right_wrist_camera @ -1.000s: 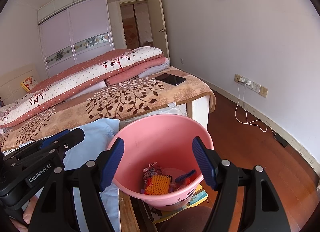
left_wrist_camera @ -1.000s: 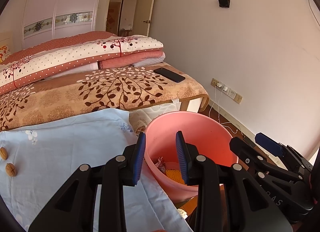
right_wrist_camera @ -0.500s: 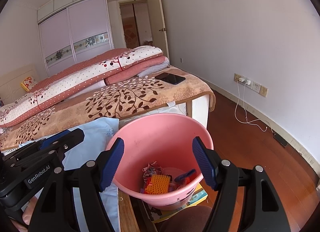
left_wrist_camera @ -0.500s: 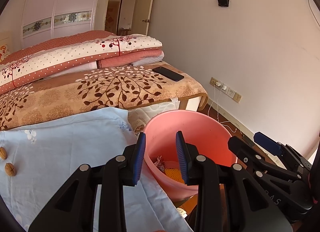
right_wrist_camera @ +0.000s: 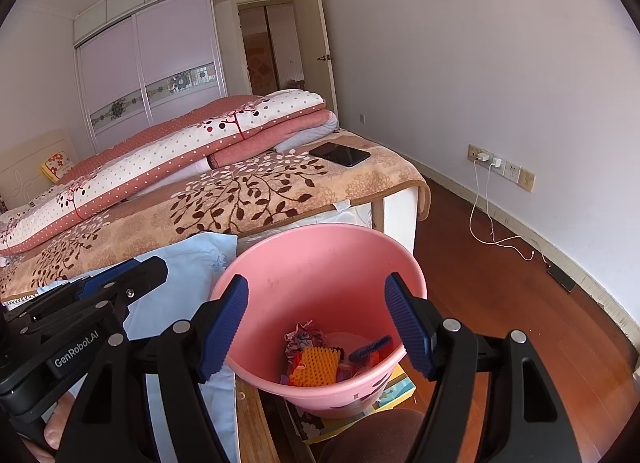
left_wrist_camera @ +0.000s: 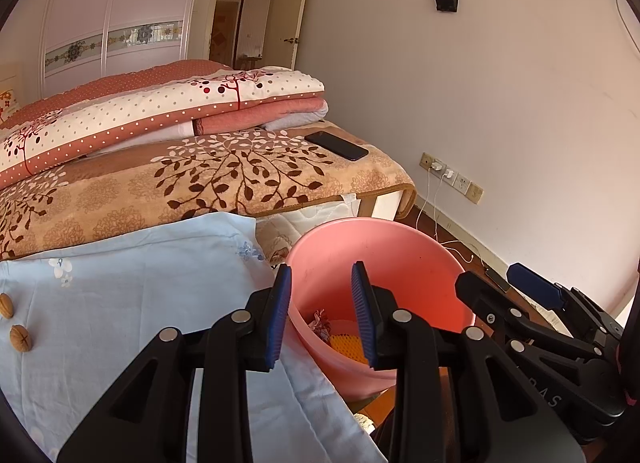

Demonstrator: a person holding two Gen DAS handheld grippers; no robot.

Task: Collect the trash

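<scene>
Behind everything you see a bed (right_wrist_camera: 248,199) with folded quilts and a dark phone (right_wrist_camera: 339,154) near its foot. Your pink bucket (right_wrist_camera: 320,263) stands beside the pale blue cloth (left_wrist_camera: 132,283); its base is cut off from your view. Your right gripper (right_wrist_camera: 316,323) hangs over it, jaws spread, holding nothing. Your left gripper (left_wrist_camera: 320,311) is also parted and empty. Inside lie scraps (right_wrist_camera: 320,359), partly hidden. Two walnuts (left_wrist_camera: 20,337) sit on the cloth.
</scene>
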